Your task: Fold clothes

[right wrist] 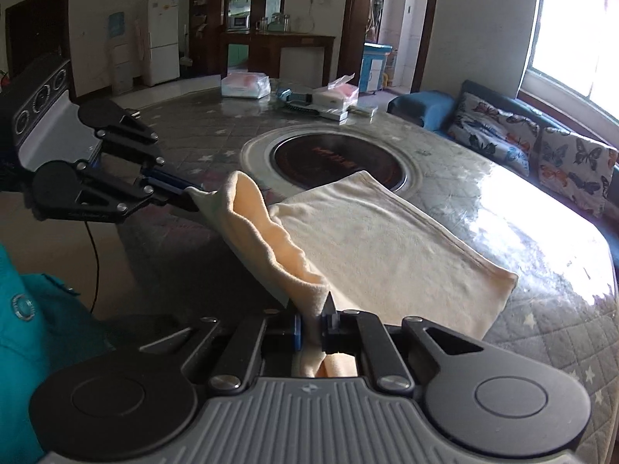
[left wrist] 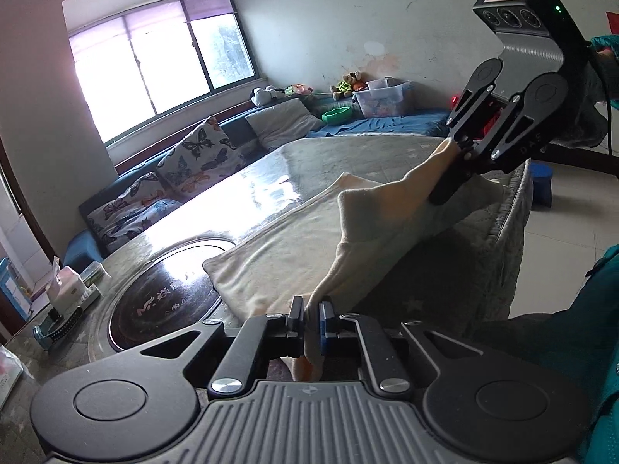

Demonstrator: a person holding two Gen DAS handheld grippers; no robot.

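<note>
The cream cloth (right wrist: 371,239) lies flat on the glossy surface (right wrist: 522,208) beside the round hob (right wrist: 332,162), its near edge lifted. The left hand-held gripper (left wrist: 309,319) and right hand-held gripper (right wrist: 311,323) are each clamped on a near corner. Carry both corners forward level, keeping the edge taut, and lay them squarely on the far edge.

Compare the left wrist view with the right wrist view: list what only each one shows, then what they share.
Only the left wrist view: stuffed toys and a clear storage bin along the far wall. Only the right wrist view: a white fridge and a wooden counter. Both: the cream cloth on the table, with the left gripper and the right gripper each shut on a corner, and the round cooktop.
</note>
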